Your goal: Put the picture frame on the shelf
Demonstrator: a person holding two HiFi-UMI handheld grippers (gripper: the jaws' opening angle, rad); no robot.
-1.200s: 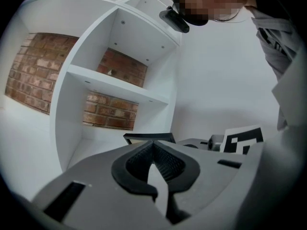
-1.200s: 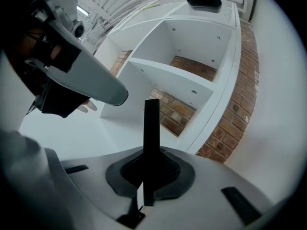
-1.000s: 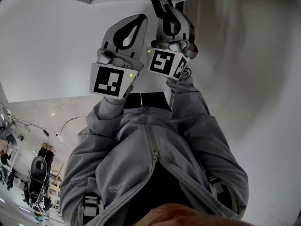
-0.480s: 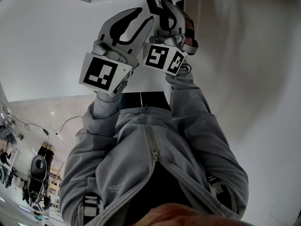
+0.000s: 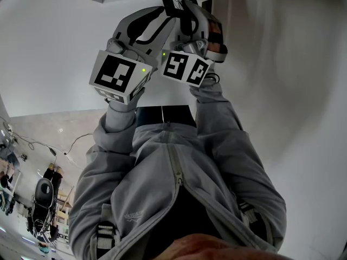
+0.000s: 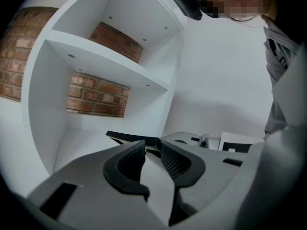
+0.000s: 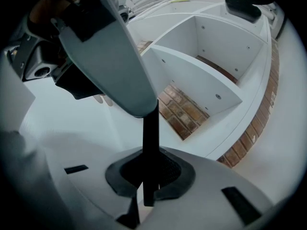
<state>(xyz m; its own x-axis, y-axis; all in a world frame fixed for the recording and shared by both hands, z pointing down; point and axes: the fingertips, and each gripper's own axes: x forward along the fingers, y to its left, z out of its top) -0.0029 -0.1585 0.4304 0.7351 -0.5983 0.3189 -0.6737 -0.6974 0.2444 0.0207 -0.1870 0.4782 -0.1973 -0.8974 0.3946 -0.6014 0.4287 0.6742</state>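
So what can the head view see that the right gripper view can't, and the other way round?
Only the head view: the person's grey zipped jacket and both marker cubes. Only the right gripper view: the brick wall behind the white shelf, and the right gripper shut on the picture frame edge. Both: that frame and the left gripper, its jaws opening, nothing between them.

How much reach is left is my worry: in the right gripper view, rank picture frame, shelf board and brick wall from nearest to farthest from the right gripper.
1. The picture frame: clamped edge-on in the right gripper, centre.
2. The shelf board: ahead, upper right.
3. The brick wall: behind the shelf, showing under the board.
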